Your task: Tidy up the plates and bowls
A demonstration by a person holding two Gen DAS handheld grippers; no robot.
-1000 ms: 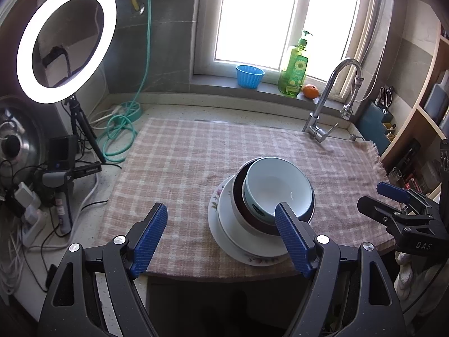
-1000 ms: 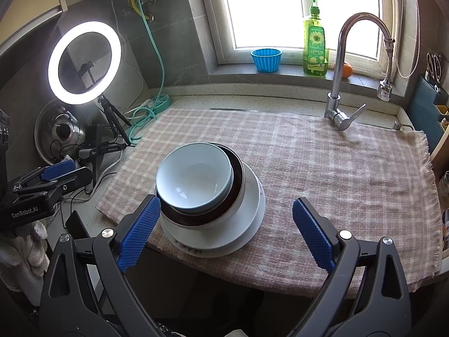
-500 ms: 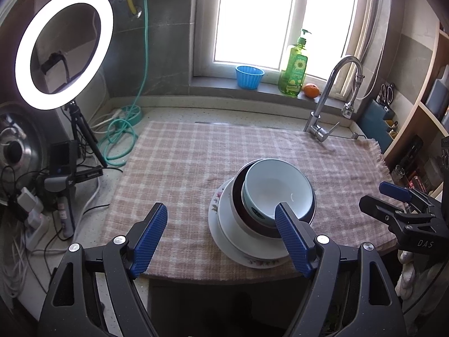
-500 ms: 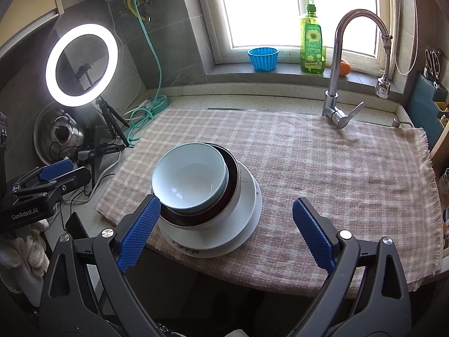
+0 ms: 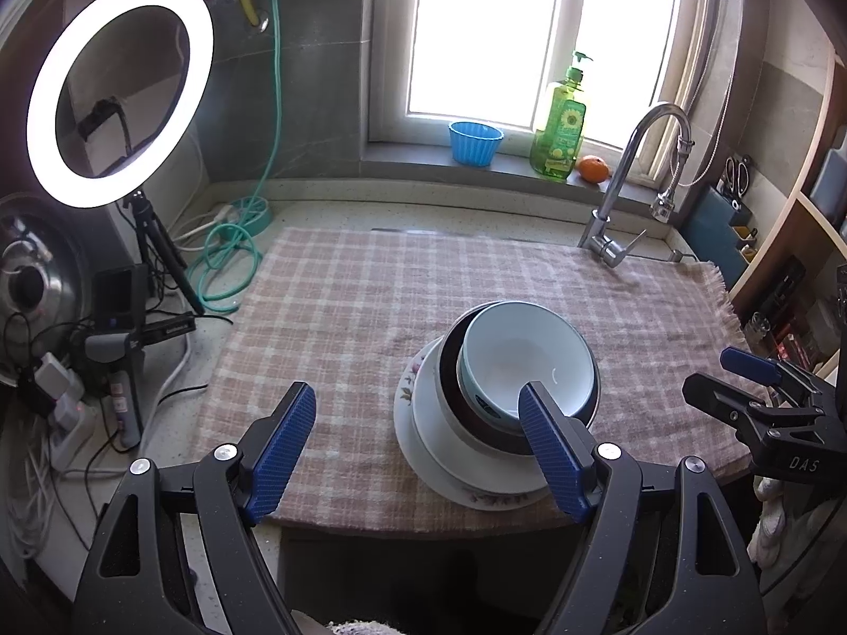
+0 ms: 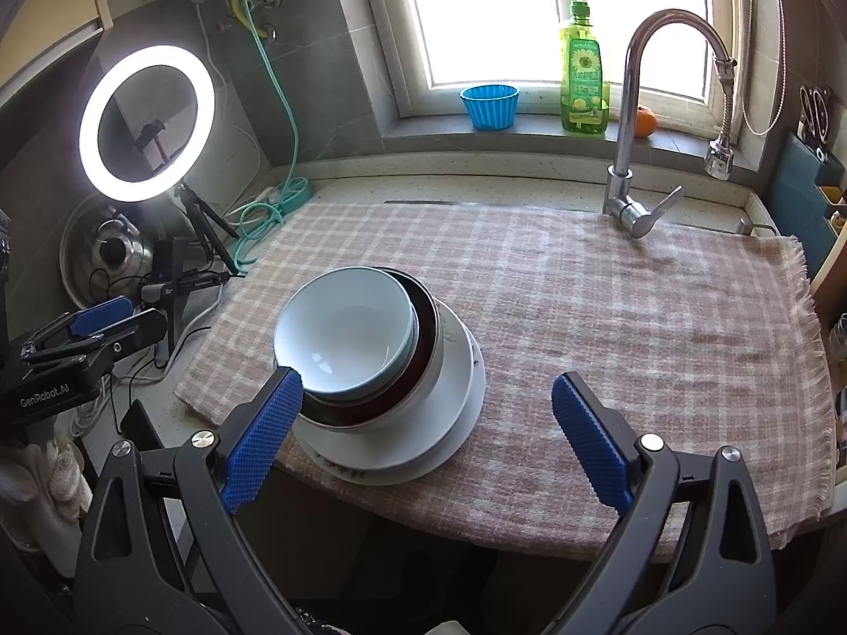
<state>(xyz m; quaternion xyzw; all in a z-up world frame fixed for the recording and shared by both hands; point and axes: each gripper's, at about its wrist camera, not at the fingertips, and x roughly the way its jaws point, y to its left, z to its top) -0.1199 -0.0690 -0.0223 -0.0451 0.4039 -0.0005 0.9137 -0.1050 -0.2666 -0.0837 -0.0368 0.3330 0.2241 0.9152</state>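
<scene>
Resting near the counter's front edge on the checked cloth [image 5: 370,307], the stacked plates and bowls [image 5: 508,386] are flanked by the left claw [image 5: 418,439] and right claw [image 6: 426,426], both held wide open and empty.

home kitchen: faucet [image 6: 643,106], dish soap bottle [image 6: 582,66], windowsill.

Stacked bowls [image 6: 344,338] on plates [image 6: 450,423]
</scene>
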